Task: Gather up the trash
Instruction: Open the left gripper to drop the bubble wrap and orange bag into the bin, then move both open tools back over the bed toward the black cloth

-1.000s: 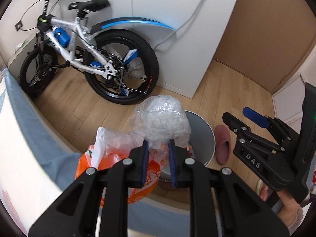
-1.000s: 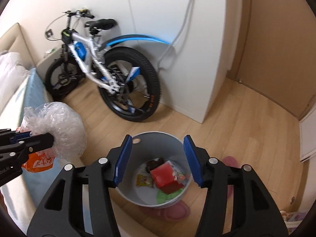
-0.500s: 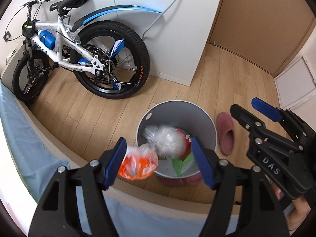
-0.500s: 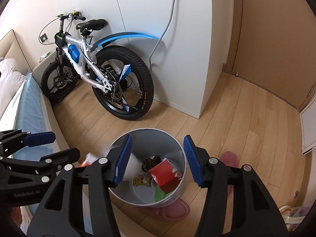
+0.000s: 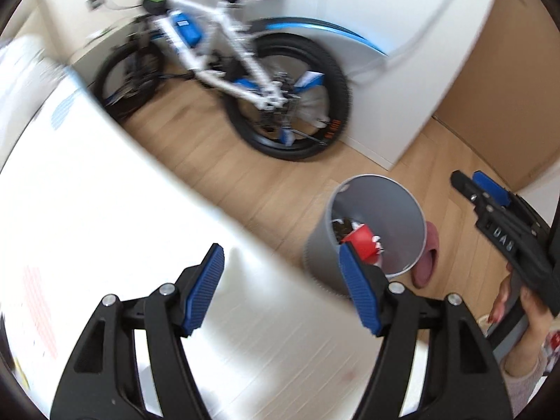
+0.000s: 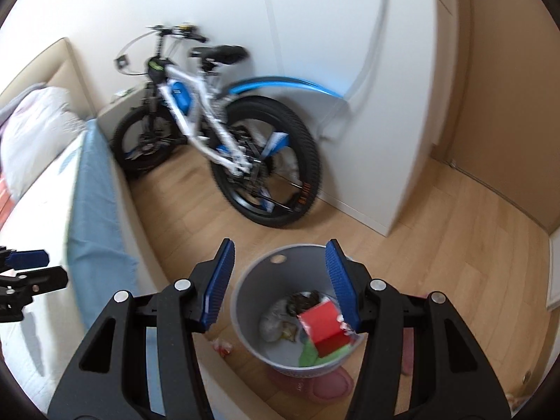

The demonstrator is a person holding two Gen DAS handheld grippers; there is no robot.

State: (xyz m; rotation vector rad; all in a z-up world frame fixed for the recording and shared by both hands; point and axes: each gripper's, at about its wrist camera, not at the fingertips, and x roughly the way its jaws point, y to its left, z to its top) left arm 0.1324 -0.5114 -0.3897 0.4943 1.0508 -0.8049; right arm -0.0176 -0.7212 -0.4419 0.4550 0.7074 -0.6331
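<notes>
Left wrist view first: our left tongs gape wide with nothing between the pads, hanging over the white bed, so we judge that hand is free to hunt for more rubbish there. Our right tongs stand half open and empty, poised above the grey bin, which sits on the wooden floor just beside the bed. Inside it we see a crumpled clear bag, a red carton and something green. An orange scrap lies on the floor against the bin's outside, seemingly missed. A bicycle leans beyond.
</notes>
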